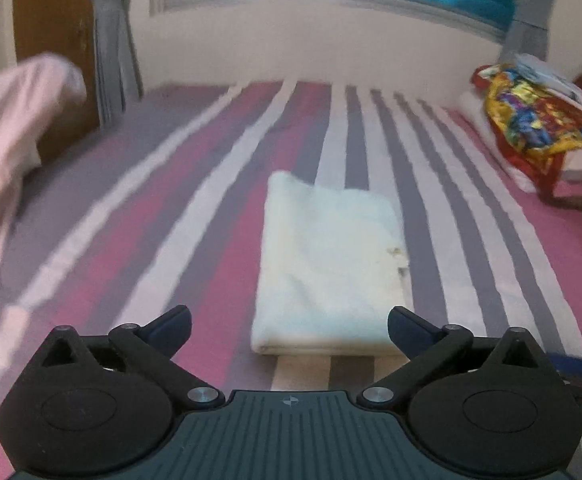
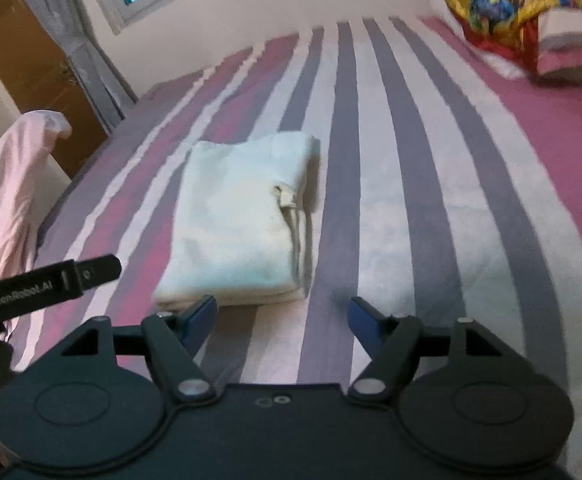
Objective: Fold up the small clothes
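Hovering with both the left gripper (image 1: 289, 330) and right gripper (image 2: 283, 320) spread wide and holding nothing, leaving the white folded cloth (image 2: 239, 220) lying flat mid-frame on the striped bedsheet (image 2: 431, 200), folding looking finished, the pink garment (image 2: 15, 184) at left possibly remaining.

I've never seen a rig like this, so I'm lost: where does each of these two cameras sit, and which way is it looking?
Left wrist: sits on the left gripper, looking forward and down across the striped bed to the window wall; its open fingers show.
Right wrist: sits on the right gripper, looking down across the bed toward the same wall; its open fingers show, plus part of the left gripper at left.
Both share: folded white cloth, colourful bundle, pink garment.
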### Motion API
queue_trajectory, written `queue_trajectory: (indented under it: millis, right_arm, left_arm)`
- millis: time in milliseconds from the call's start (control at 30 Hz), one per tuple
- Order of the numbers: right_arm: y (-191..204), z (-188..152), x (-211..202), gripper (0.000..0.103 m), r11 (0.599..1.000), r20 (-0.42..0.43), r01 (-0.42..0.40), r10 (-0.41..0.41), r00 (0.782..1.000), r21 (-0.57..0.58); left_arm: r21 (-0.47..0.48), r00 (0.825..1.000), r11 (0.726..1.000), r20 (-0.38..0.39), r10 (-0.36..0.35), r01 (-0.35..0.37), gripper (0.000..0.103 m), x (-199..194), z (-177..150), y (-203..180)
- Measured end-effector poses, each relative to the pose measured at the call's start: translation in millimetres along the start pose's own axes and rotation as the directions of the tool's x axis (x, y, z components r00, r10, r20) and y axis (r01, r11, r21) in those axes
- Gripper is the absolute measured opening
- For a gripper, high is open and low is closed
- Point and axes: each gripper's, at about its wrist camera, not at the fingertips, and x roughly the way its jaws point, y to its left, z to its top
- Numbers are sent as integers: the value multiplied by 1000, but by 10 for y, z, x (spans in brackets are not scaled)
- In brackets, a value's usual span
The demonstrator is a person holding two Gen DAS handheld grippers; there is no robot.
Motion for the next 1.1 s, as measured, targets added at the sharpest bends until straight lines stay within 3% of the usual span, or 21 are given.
queue_trajectory:
  millis: [200,367,500,767,1100]
  right_arm:
    - [172,-222,-641,75,998,99,23,-17,995,-58]
    - [273,-410,-1076,77,994,178,88,-75,981,-67]
    - [330,-566,-1321,77,986,222,143,-122,967,-80]
    - [359,-714,-1603,79,985,307,156,-127,943,-72]
    - [446,-765,-1712,79,981,332,177,-141,933,-82]
  left_arm:
    - [-4,999,1000,49,-8,8,103,-651,-120,40]
    - [30,996,999,83,31,-33,103,-1033,-316,25]
    - [5,993,999,110,37,-38,103,-1284,-448,49]
    - [-10,989,999,137,52,-51,103,-1511,-599,72]
    - [20,990,998,132,49,-52,103,-1565,-669,-25]
